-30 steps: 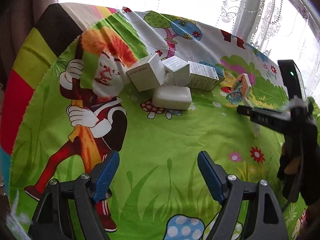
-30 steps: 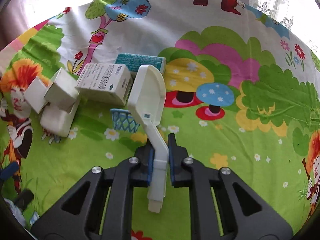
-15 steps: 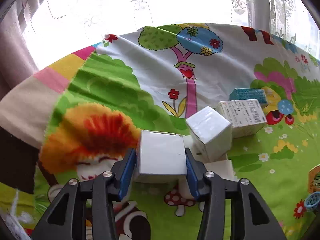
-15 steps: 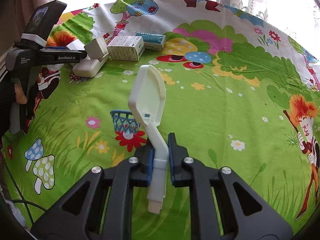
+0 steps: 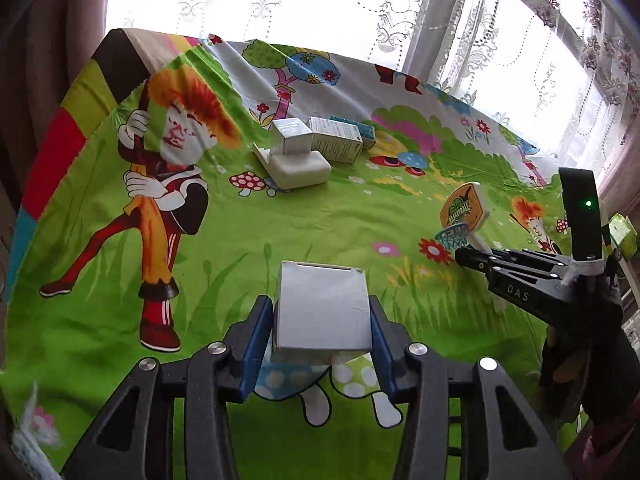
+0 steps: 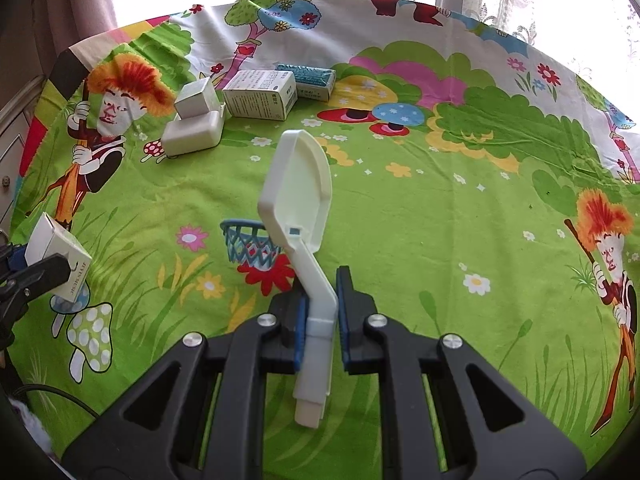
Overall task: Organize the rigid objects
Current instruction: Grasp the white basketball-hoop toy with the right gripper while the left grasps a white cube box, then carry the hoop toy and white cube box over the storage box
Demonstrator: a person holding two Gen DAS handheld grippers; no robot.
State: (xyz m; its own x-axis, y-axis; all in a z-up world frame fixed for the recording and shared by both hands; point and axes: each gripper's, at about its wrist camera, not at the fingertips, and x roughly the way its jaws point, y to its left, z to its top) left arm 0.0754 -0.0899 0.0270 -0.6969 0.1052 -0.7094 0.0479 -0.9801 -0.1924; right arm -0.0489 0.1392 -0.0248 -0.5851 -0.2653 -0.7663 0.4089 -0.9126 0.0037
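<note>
My left gripper (image 5: 320,308) is shut on a plain white box (image 5: 322,312), held above the cartoon cloth (image 5: 224,240) near the front. From the right wrist view, that box (image 6: 56,256) and the left gripper (image 6: 24,272) show at the left edge. My right gripper (image 6: 320,292) is shut on the white stem of a toy basketball hoop (image 6: 298,184), whose blue net (image 6: 248,240) hangs to the left. The left wrist view has the hoop (image 5: 464,210) and right gripper (image 5: 472,256) at the right.
At the far side of the cloth lies a cluster: a small white box (image 6: 196,100) resting on a flat white case (image 6: 192,132), a printed carton (image 6: 260,94) and a teal box (image 6: 306,76). Lace curtains (image 5: 500,40) hang behind. The cloth's edge falls away at the left.
My left gripper shut on the white box in the cluster and drew it back to the near side. The right gripper pulled back from the cluster with the hoop, then stayed put.
</note>
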